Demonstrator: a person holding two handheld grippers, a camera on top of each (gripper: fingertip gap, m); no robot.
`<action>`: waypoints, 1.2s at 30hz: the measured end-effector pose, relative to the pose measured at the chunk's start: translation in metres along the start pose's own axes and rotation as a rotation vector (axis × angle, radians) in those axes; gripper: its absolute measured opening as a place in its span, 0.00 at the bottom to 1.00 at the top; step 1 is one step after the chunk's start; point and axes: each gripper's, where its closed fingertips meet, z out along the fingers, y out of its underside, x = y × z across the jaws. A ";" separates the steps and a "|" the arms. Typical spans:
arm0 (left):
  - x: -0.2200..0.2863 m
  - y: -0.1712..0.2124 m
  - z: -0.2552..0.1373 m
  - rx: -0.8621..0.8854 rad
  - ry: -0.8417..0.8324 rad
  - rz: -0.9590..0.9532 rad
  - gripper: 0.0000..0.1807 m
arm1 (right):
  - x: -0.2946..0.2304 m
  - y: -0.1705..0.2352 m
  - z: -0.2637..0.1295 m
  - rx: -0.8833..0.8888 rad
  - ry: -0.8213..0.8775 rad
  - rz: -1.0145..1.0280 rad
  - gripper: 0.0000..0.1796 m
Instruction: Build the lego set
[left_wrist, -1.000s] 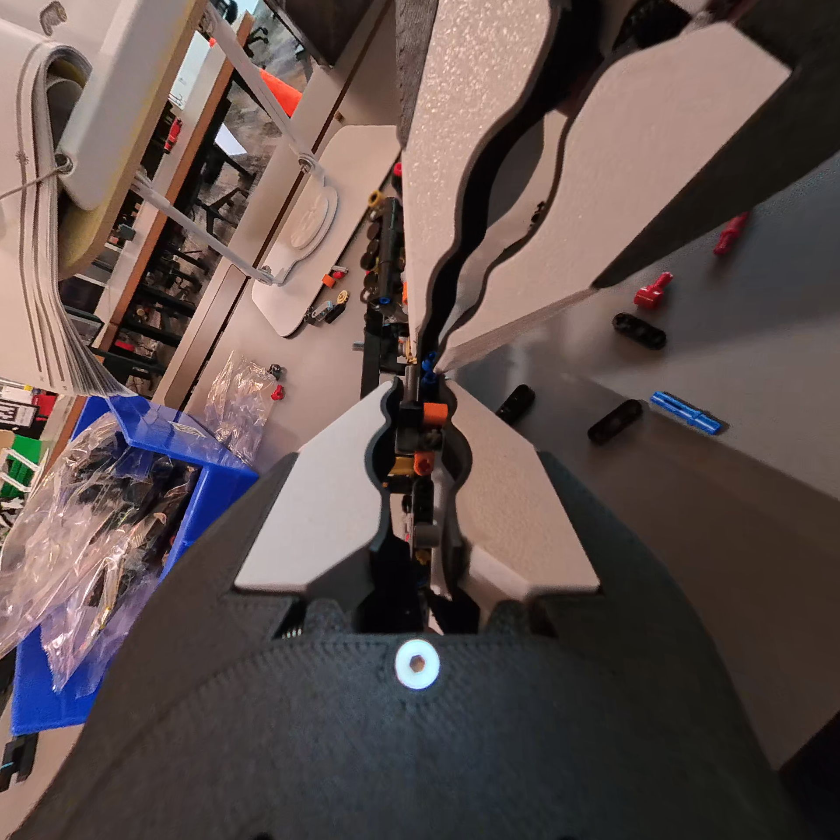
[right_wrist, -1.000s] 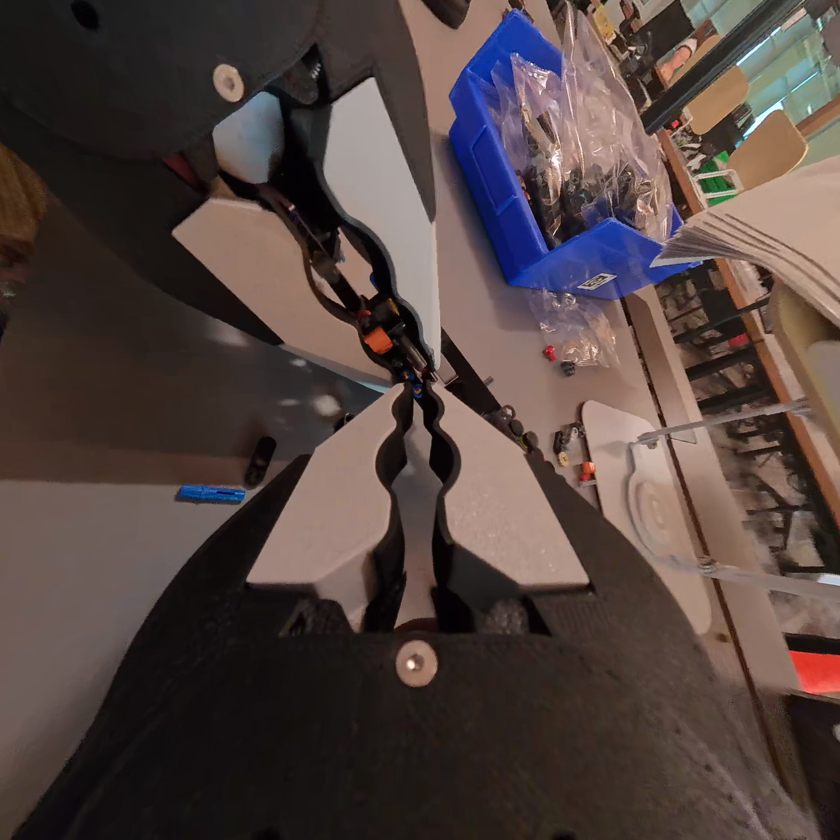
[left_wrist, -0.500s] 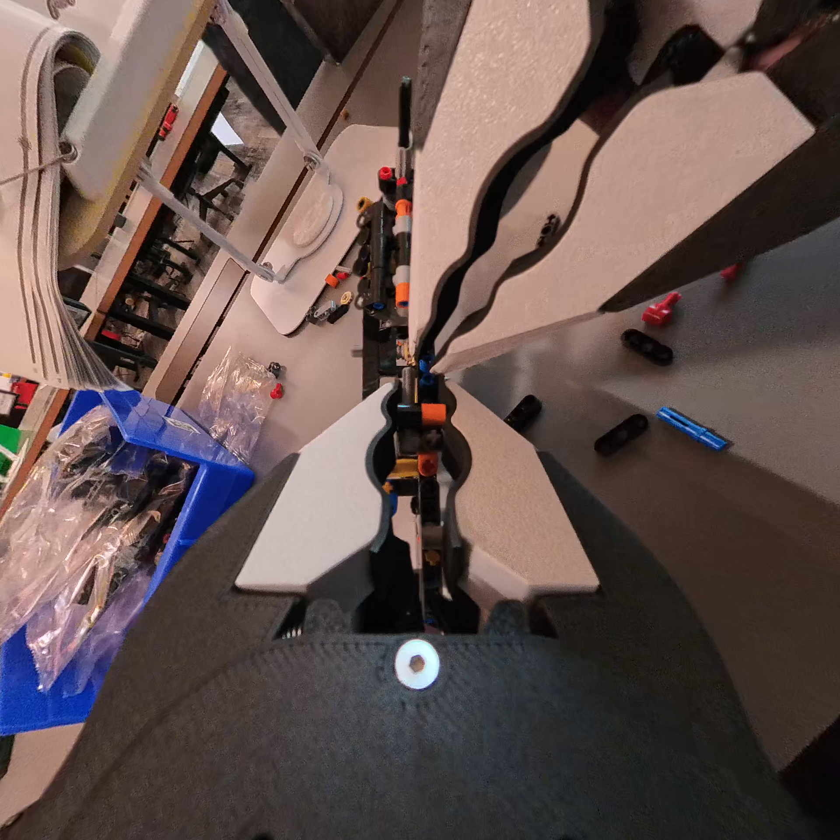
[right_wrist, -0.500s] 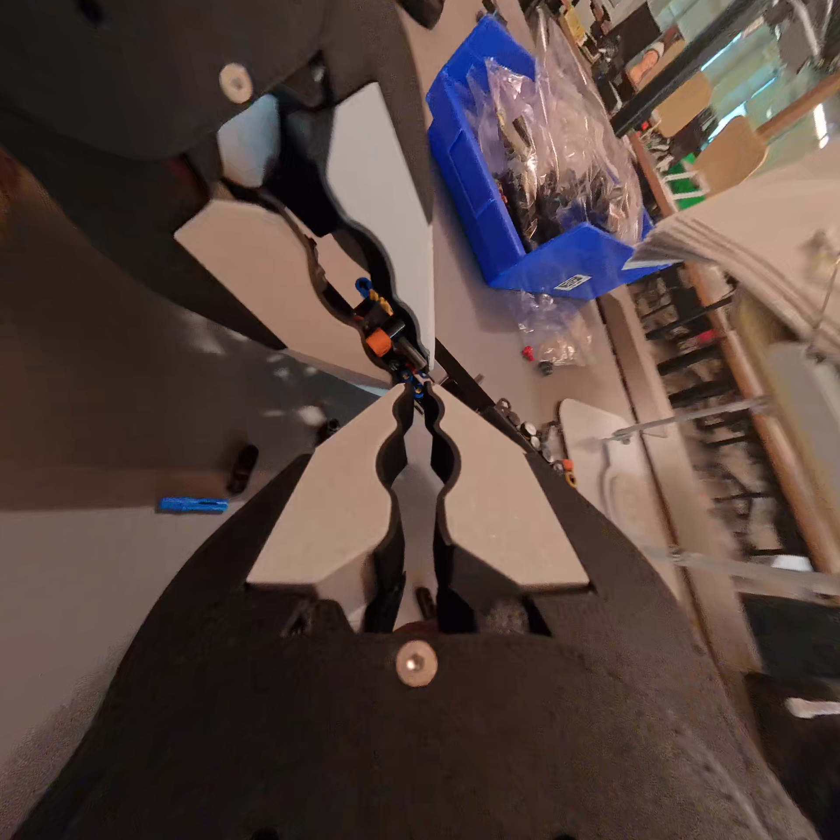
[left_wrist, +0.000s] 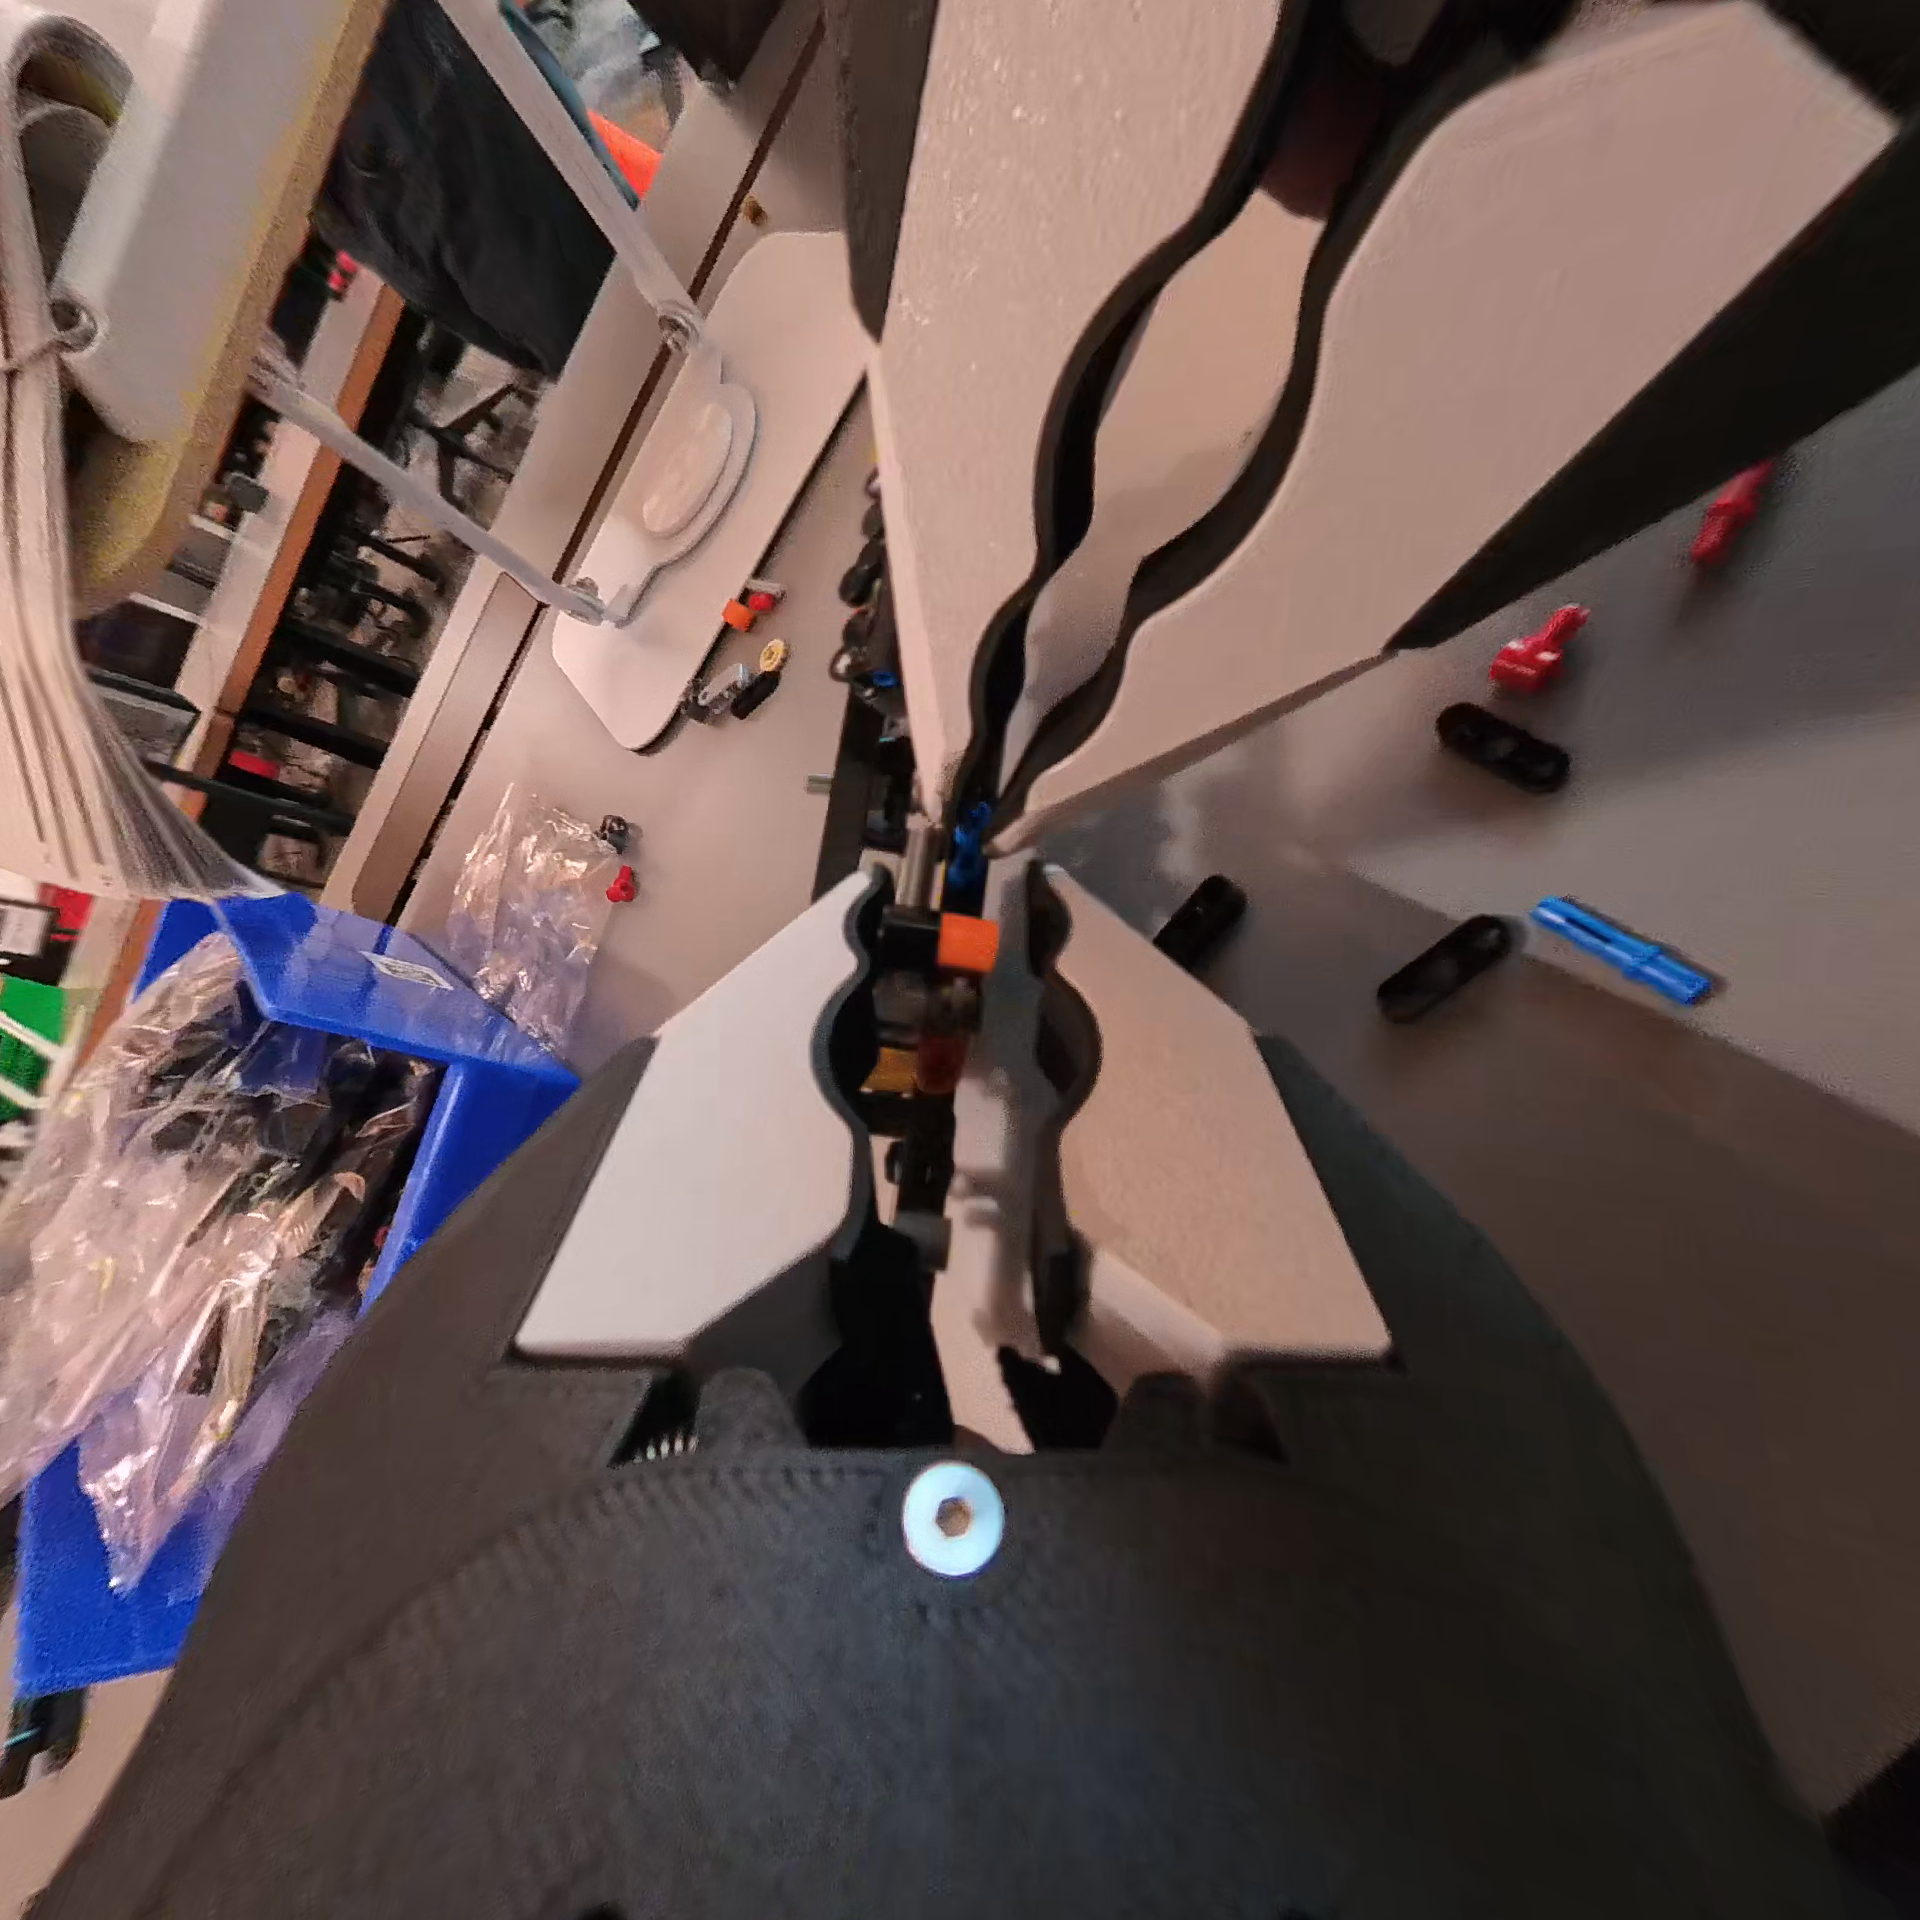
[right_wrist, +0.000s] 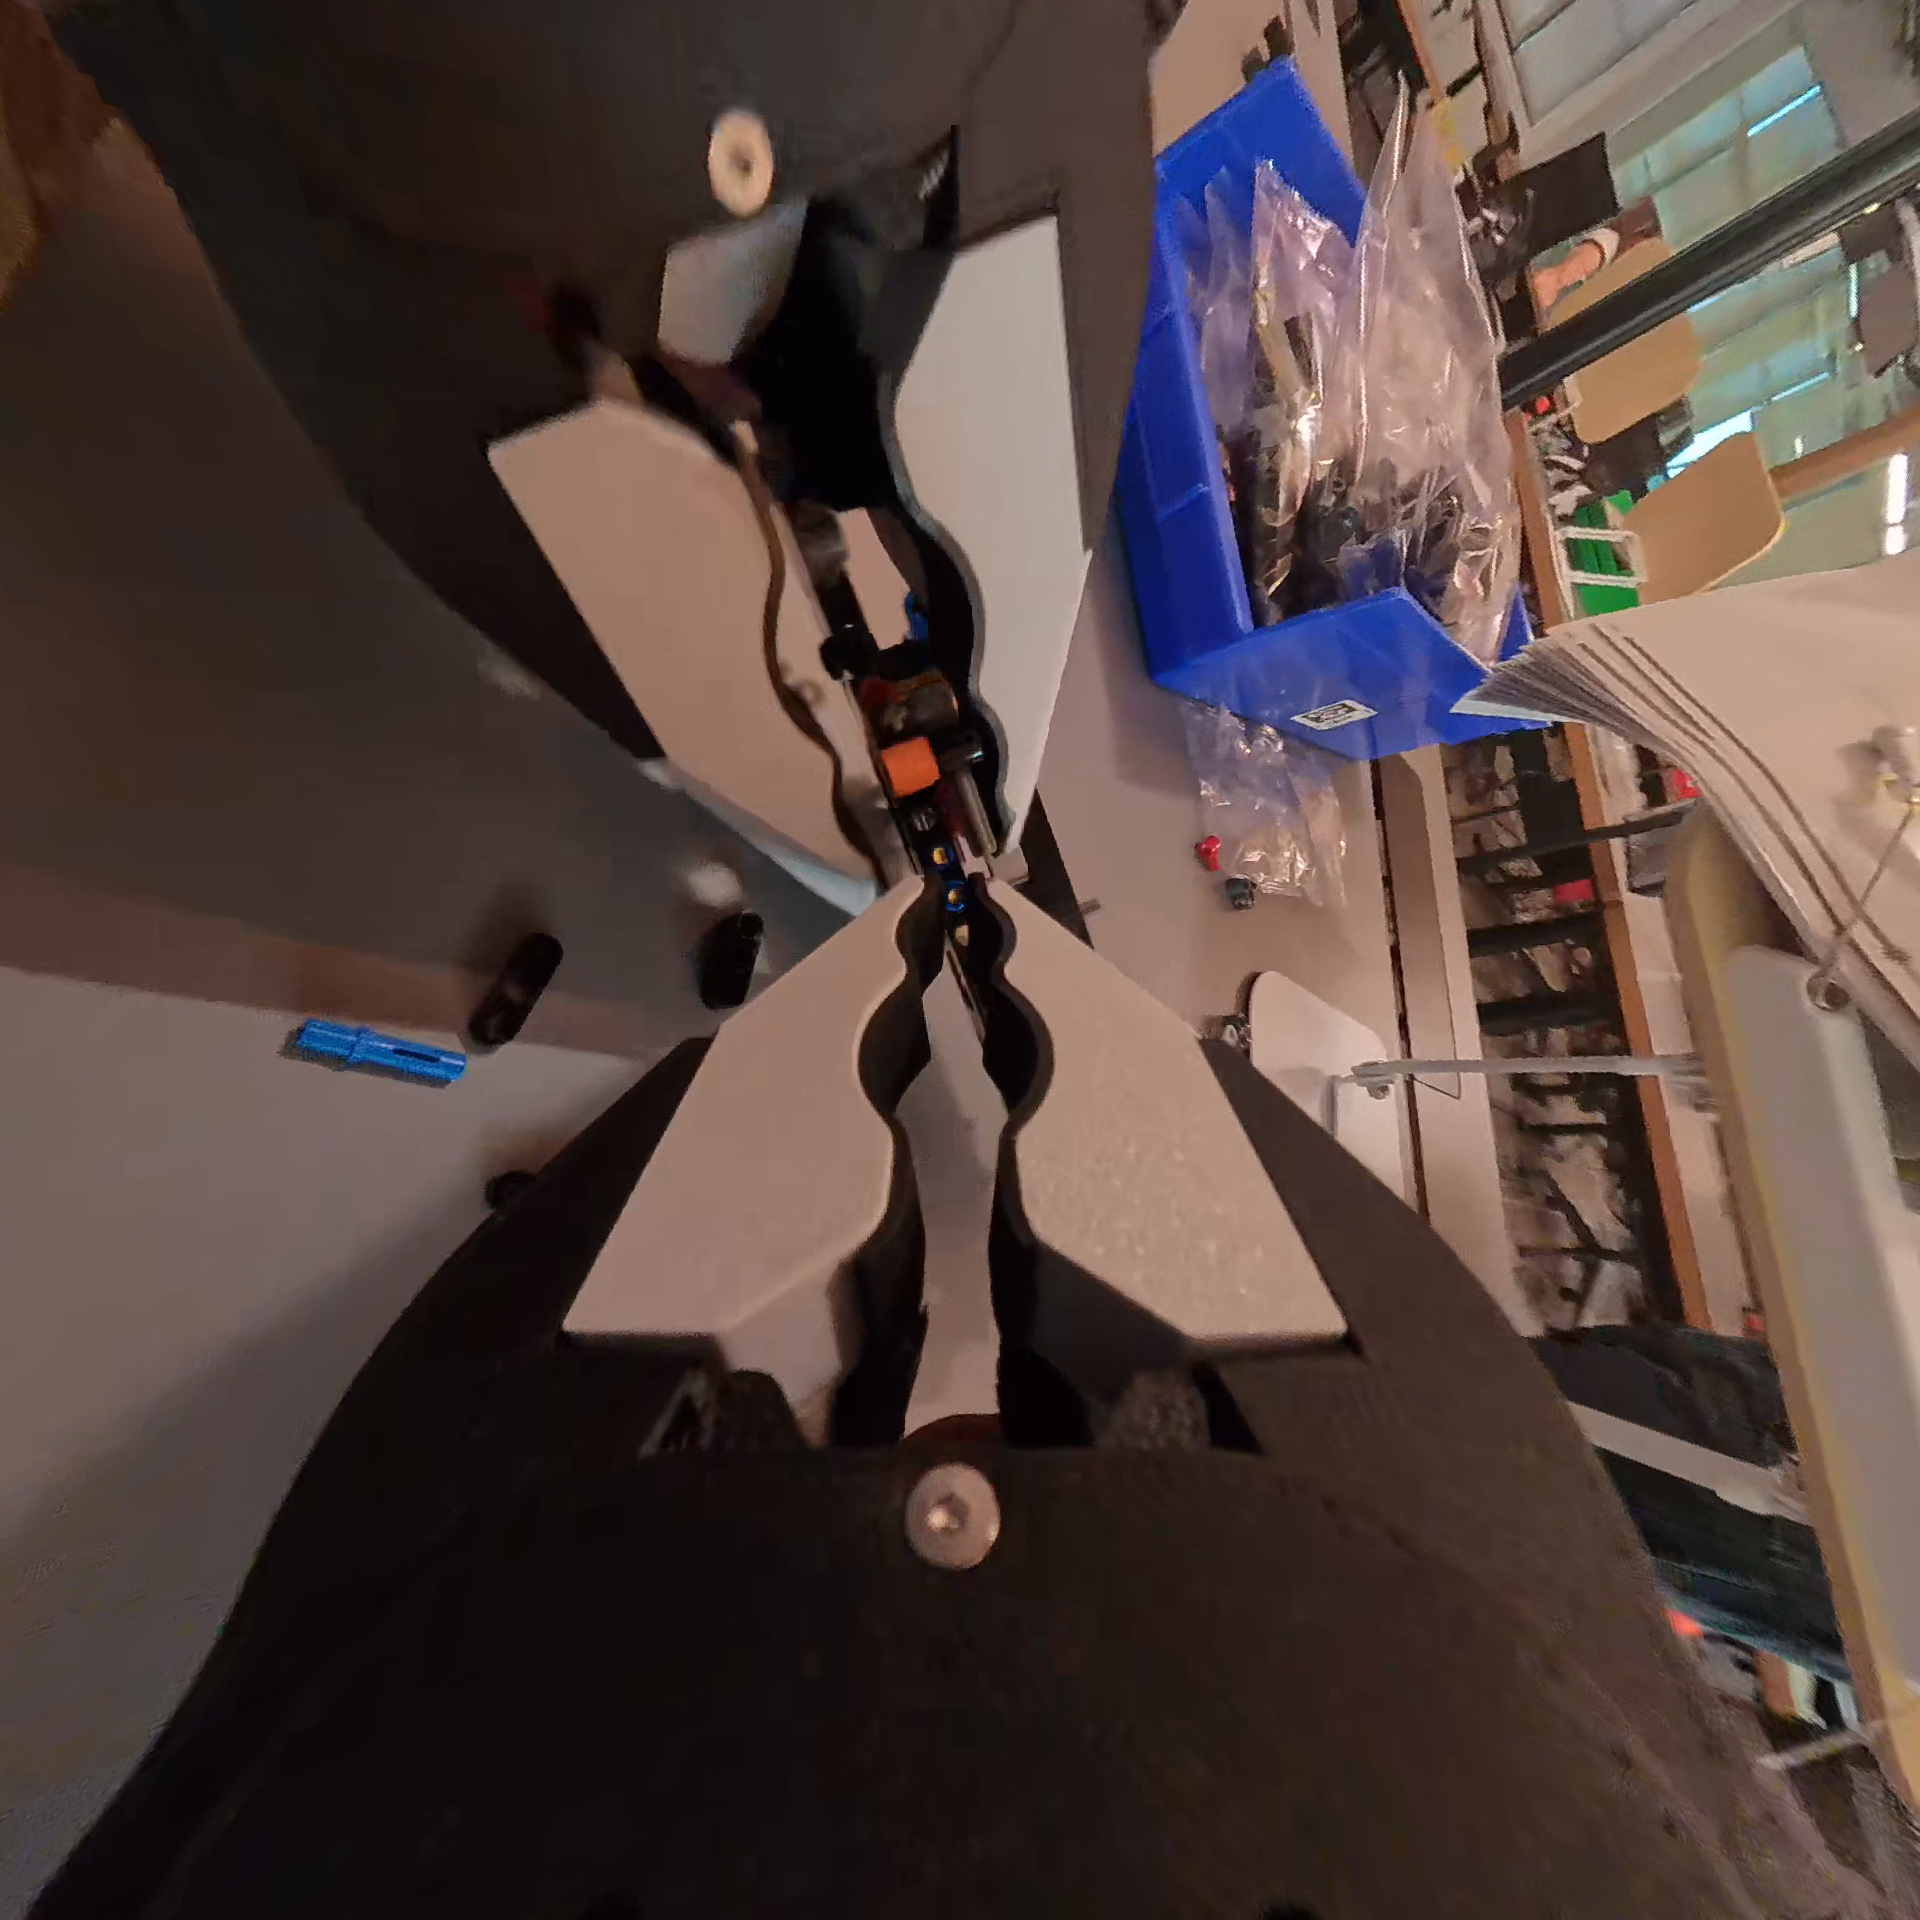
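A small Lego assembly (left_wrist: 966, 940), black with orange, yellow and red parts, hangs in the air between both grippers. It lies between the fingers of my left gripper (left_wrist: 951, 883). Those jaws stand a little apart, and a thin gap shows beside the orange part. My right gripper (right_wrist: 956, 899) comes from the opposite side and is shut on the assembly's black end with its blue pin. In the right wrist view the assembly (right_wrist: 906, 764) runs from the left gripper (right_wrist: 940, 847) into my own jaws. The right gripper also shows in the left wrist view (left_wrist: 971, 826).
On the grey table lie a blue axle pin (left_wrist: 1621, 961), black connectors (left_wrist: 1444, 982) and red pieces (left_wrist: 1538, 655). A blue bin (left_wrist: 364, 977) with bags of parts, a small plastic bag (left_wrist: 530, 894), a white stand plate (left_wrist: 675, 582) and a paper stack (right_wrist: 1714, 675) are on the far side. Both grippers' tips are close together, under 4 cm apart.
My left gripper's fingers have moved slightly apart around the assembly. The right gripper stays shut on its end, and both grippers have turned a little.
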 end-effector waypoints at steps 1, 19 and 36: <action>-0.004 0.002 0.000 -0.011 -0.020 0.015 0.08 | 0.000 -0.001 0.001 0.015 -0.002 0.005 0.00; -0.040 0.048 -0.006 -0.208 -0.192 -0.031 0.07 | 0.011 -0.024 0.049 0.142 -0.009 -0.063 0.00; -0.042 0.053 0.001 -0.166 -0.225 -0.091 0.08 | 0.012 -0.020 0.053 0.178 -0.036 0.070 0.00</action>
